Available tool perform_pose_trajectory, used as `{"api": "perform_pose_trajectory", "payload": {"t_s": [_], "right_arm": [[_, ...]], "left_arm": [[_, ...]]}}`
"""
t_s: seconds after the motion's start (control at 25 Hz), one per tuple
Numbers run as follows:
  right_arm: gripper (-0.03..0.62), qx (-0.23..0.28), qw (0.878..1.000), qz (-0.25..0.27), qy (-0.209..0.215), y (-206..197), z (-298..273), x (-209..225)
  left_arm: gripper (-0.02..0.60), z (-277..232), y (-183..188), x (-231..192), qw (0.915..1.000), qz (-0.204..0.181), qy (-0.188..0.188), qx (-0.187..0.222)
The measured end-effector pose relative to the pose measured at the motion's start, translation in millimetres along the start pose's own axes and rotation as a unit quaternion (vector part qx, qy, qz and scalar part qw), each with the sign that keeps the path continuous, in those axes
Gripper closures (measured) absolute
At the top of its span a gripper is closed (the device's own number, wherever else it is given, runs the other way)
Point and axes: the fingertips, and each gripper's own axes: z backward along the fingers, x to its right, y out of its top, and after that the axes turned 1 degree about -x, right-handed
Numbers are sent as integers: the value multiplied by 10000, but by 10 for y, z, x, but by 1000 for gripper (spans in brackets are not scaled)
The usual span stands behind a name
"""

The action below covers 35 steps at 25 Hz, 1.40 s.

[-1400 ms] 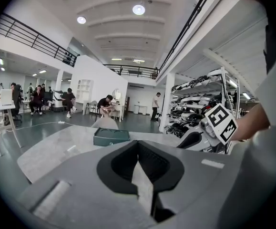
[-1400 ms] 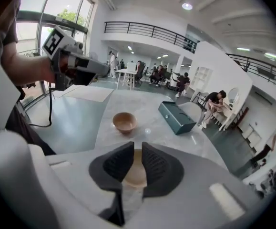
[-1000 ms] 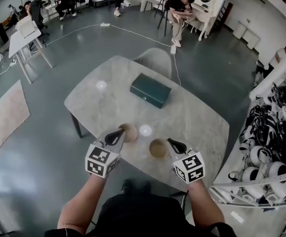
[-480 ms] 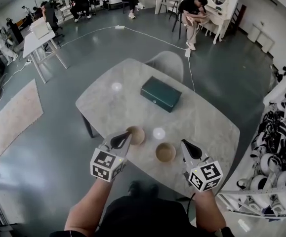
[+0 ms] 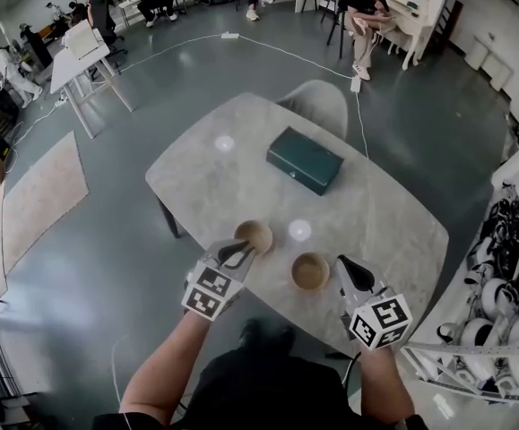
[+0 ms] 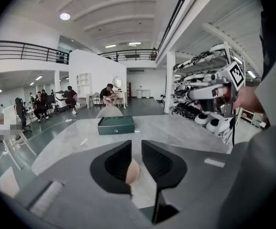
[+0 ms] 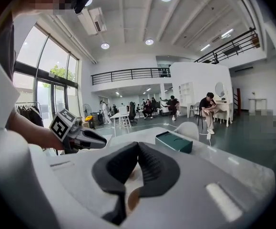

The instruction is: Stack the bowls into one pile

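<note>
Two tan bowls stand apart on the marble table (image 5: pixel 384 213). The left bowl (image 5: pixel 253 236) is upright, and my left gripper (image 5: pixel 241 252) reaches its near rim. In the left gripper view that rim (image 6: pixel 132 171) lies between the jaws of the left gripper (image 6: pixel 136 149), which are opening with a gap showing. The right bowl (image 5: pixel 311 270) stands just left of my right gripper (image 5: pixel 340 262), whose tips stay clear of it. In the right gripper view the right gripper (image 7: pixel 138 147) is shut with nothing in it, and a bit of bowl (image 7: pixel 132 200) shows beneath.
A dark green box (image 5: pixel 305 160) lies on the table's far half. A pale chair (image 5: pixel 317 104) stands behind the far edge. Racks of white gear (image 5: pixel 510 267) line the right side. People sit at desks far across the room.
My left gripper has sunk toward the table with the left bowl and its jaws have parted. My right gripper has drawn a little away from the right bowl.
</note>
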Motion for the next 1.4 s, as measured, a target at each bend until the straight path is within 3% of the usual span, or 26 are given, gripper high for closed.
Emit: {"api": "perform_pose_trajectory", "payload": {"t_s": [0.08, 0.16, 0.52, 0.72, 0.88, 1.16, 1.4], "right_arm": [[589, -42, 10000, -72, -35, -45, -23, 40], [589, -61, 9999, -122, -95, -76, -21, 87], [589, -102, 9990, -306, -310, -189, 25, 190], [589, -210, 9984, -391, -357, -285, -21, 191], [589, -331, 9974, -473, -422, -395, -7, 200], [589, -453, 9959, -562, -553, -485, 33, 203], [589, -463, 9953, -570, -631, -453, 45, 132]], "left_arm": [[461, -116, -158, -25, 9993, -206, -62, -315], [435, -211, -320, -45, 9974, -356, -118, -620], [428, -558, -891, -56, 9835, -1006, -469, -1432], [417, -782, -1197, -80, 9659, -1603, -686, -1914], [417, -963, -1465, -66, 9432, -2212, -868, -2320], [414, -1128, -1712, -90, 9182, -2743, -925, -2704], [526, -1138, -1725, -113, 9030, -3155, -1011, -2734]]}}
